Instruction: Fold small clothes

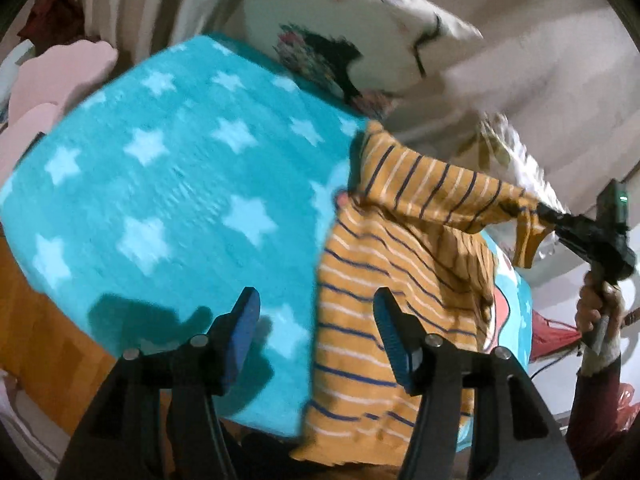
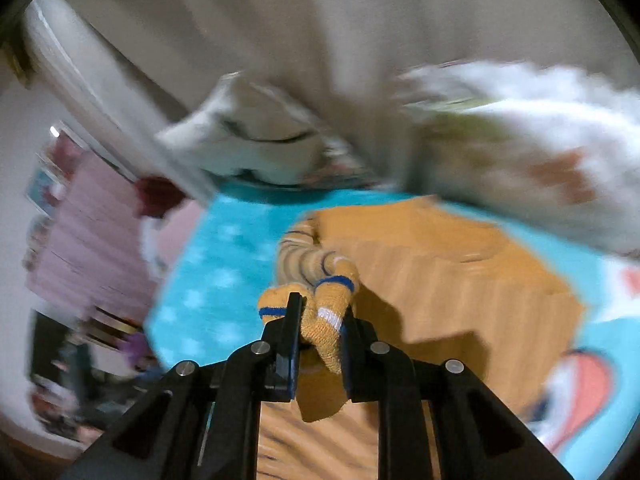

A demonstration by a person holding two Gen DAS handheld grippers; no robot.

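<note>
Pinching a bunched sleeve of the striped garment, the right tongs lift it off the starry blanket, apparently to fold it across; the left tongs hover half-open, empty, near its left edge.

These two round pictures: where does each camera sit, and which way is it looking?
Left wrist view: sits on the left claw, looking along its open fingers and down at a teal star blanket and a mustard striped garment; the right claw and the person's hand show at the right edge.
Right wrist view: sits on the right claw, looking down at the garment; its fingers pinch a bunched edge.
Shared: garment, blanket, white pillow.
</note>
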